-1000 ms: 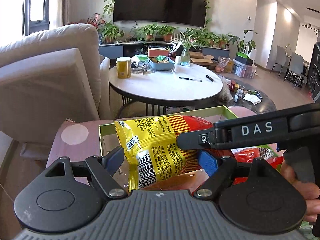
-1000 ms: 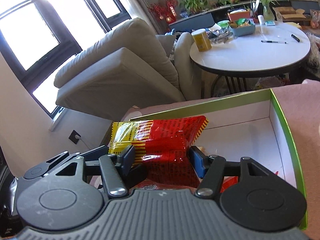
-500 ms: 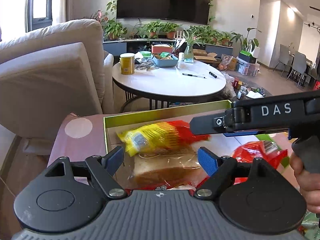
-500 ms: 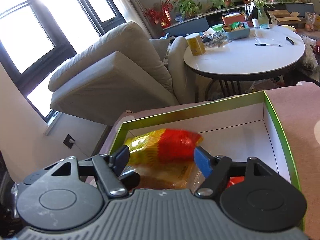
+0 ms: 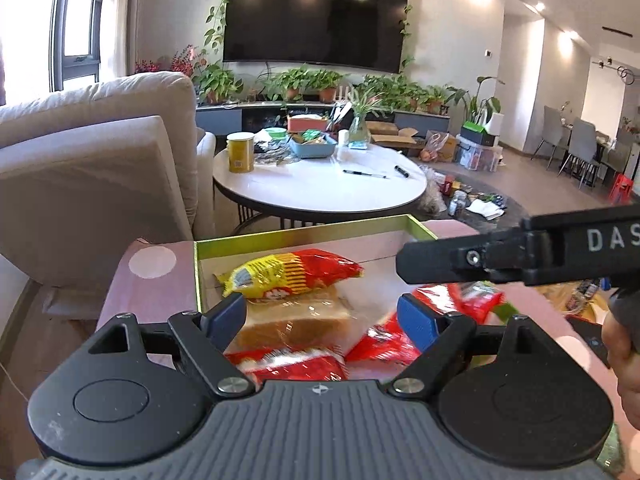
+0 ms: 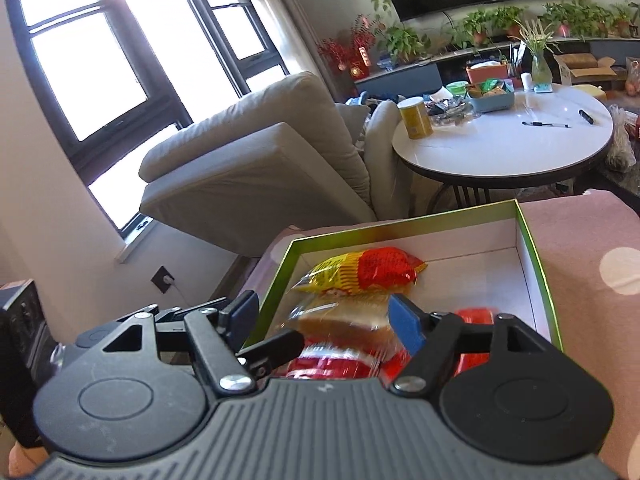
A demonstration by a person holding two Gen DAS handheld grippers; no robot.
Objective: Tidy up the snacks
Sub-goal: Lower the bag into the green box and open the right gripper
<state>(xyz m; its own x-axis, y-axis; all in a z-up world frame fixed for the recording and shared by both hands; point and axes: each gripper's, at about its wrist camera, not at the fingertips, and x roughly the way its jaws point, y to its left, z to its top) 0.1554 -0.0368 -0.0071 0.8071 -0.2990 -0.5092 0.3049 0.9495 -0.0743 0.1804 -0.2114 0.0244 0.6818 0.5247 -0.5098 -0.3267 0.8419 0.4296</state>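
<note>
A yellow and red snack bag lies in a green-rimmed white box, resting on a clear-wrapped bread pack. Red snack packs lie to its right and nearer me. My left gripper is open and empty, held above the bread. My right gripper is open and empty above the same box; the bag and bread lie beyond its fingers. The right gripper's body crosses the left wrist view at right.
The box sits on a pink dotted cloth. A grey armchair stands at left. A round white table with a yellow can, a blue tray and pens stands behind. Clutter covers the floor at right.
Both grippers let go of the yellow and red bag; it dropped into the box onto the bread. Both grippers opened and pulled back and up.
</note>
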